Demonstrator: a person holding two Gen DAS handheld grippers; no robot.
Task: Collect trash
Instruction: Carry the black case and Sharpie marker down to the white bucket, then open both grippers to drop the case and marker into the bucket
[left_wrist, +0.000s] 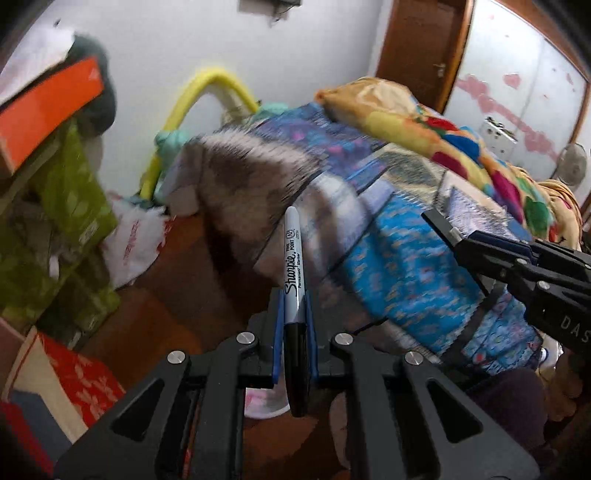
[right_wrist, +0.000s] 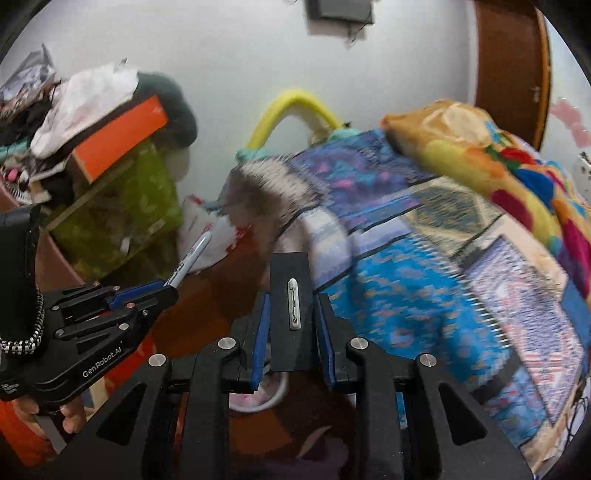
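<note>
Closest in, two grippers, each holding one thing. The left gripper (left_wrist: 294, 314) is clamped on one marker (left_wrist: 293, 280), which stands up out of the blue pads with its black cap toward the camera. In the right wrist view the same marker (right_wrist: 192, 258) slants up and away from that gripper (right_wrist: 168, 286), and fingers (right_wrist: 70, 415) of the person's left hand wrap the handle below it. The right gripper (right_wrist: 291, 317) grips one flat black bar (right_wrist: 290, 314) with a small white clip on its face, held upright between its pads. Both grippers tilt downward over a brown floor (left_wrist: 177, 295). Beyond lies one bed under a blue patterned cover (left_wrist: 399, 258), with one yellow flowered blanket (left_wrist: 424, 122) bunched on it. Farther left sits one white plastic bag (left_wrist: 136, 240) below one orange box (left_wrist: 48, 110).
</note>
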